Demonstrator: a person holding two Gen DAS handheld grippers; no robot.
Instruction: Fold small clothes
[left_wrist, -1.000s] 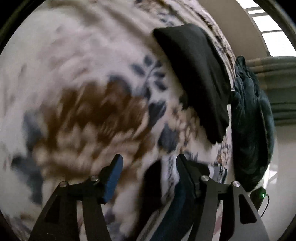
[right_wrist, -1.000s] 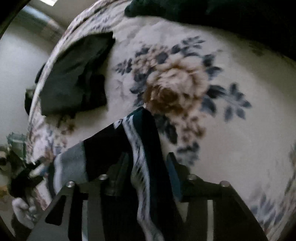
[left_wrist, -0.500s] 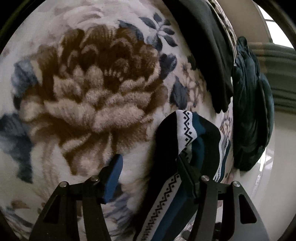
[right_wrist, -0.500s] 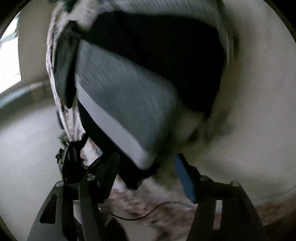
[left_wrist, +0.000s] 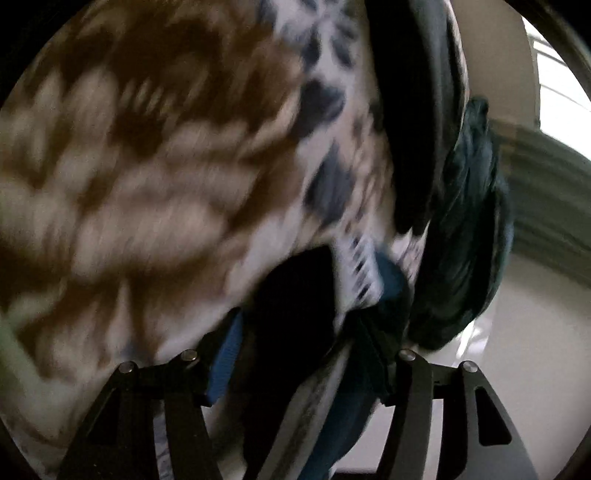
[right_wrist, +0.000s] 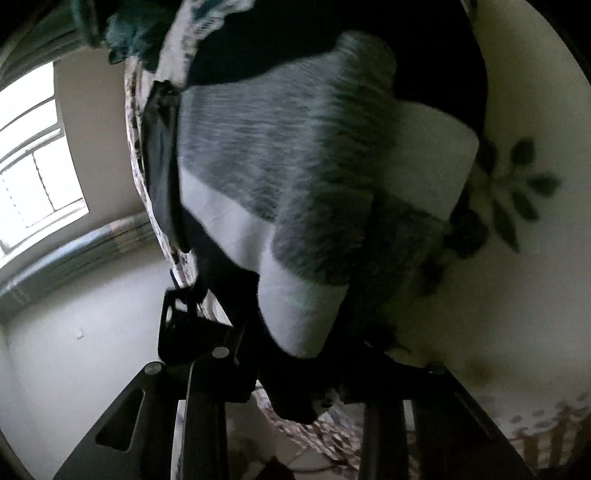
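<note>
Two grippers share one patterned sock (left_wrist: 295, 332) on the floral blanket (left_wrist: 147, 166). At lower centre of the left view, the left gripper (left_wrist: 295, 347) grasps its dark, banded end, long axis running along the fingers. The right gripper (right_wrist: 295, 369) is closing on the grey-and-white end (right_wrist: 295, 177) at lower centre of its view, nearer the fold.

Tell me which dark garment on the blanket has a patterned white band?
The sock between the left hand-held gripper fingers: navy, with a white zigzag-patterned band. The black garment and the teal one beyond it look plain.
</note>
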